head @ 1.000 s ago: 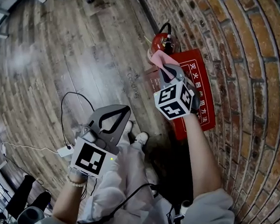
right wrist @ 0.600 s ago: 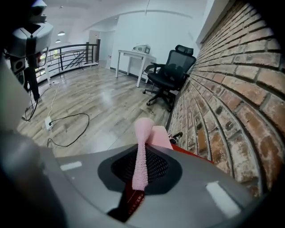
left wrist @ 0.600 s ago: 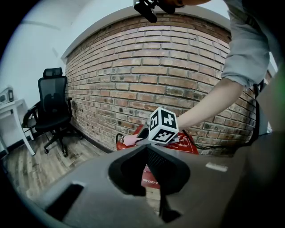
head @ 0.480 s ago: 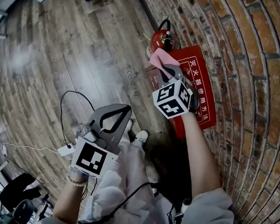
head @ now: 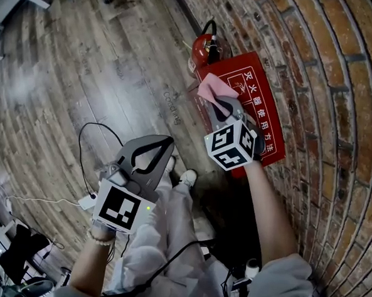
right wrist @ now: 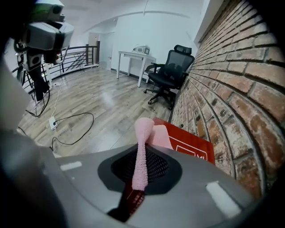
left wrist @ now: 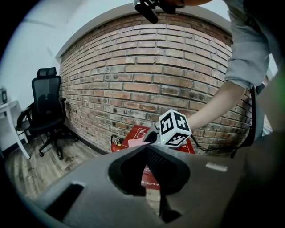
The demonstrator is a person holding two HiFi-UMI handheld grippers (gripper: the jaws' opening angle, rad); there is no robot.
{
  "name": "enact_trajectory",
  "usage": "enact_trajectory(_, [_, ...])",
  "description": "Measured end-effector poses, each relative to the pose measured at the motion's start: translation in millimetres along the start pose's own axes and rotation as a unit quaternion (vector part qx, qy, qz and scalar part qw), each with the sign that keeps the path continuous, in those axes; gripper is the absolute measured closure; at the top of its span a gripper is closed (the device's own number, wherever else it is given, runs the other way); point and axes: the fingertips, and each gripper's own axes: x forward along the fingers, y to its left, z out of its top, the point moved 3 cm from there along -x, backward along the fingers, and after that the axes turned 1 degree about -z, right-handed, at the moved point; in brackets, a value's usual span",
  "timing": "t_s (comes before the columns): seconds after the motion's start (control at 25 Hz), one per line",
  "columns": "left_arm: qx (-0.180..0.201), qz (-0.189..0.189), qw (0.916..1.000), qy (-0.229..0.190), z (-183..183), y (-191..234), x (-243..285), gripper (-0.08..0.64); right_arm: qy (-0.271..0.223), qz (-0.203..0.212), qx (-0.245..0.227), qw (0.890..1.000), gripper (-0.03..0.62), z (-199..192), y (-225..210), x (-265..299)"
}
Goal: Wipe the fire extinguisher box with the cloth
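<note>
While the right gripper [head: 221, 106] pinches just a thin fold of cloth [head: 210, 88] at the fire extinguisher box [head: 241, 69], friction may tug it loose.

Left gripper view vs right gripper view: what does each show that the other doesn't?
Left gripper view only: the right gripper from outside with its marker cube, the fire extinguisher, the left gripper, shut and empty. Right gripper view only: the right jaws clamped on the cloth, a floor cable, a white desk. Both: the red box, the brick wall, a black office chair.
</note>
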Motion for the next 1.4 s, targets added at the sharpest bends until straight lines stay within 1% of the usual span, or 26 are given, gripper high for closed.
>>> enact_trajectory(0.08, [0.002, -0.004, 1.0, 0.0, 1.2, -2.5, 2.1, 0.561, 0.001, 0.003, 0.0, 1.0, 0.565, -9.1, 6.4, -8.1])
enact_trajectory(0.48, [0.019, -0.027, 0.9995, 0.003, 5.2, -25.1, 16.1, 0.561, 0.001, 0.022, 0.031, 0.999, 0.565, -63.8, 47.8, -57.7])
enact_trajectory(0.92, [0.032, -0.06, 0.9977, 0.008, 6.8, -58.3, 29.0, 0.561, 0.031, 0.032, 0.078, 0.996, 0.565, -129.0, 90.9, -120.8])
enact_trajectory(1.08, [0.034, -0.065, 0.9972, 0.01, 7.5, -66.3, 31.8, 0.561, 0.048, 0.033, 0.093, 0.994, 0.565, -151.5, 105.0, -137.6])
enact_trajectory(1.28, [0.038, -0.071, 0.9967, 0.01, 7.5, -75.6, 35.9, 0.561, 0.058, 0.039, 0.096, 0.993, 0.565, -168.9, 119.0, -145.8])
enact_trajectory(1.4, [0.041, -0.071, 0.9966, 0.012, 9.4, -78.1, 33.3, 0.561, 0.061, 0.037, 0.093, 0.993, 0.565, -170.2, 120.9, -147.5])
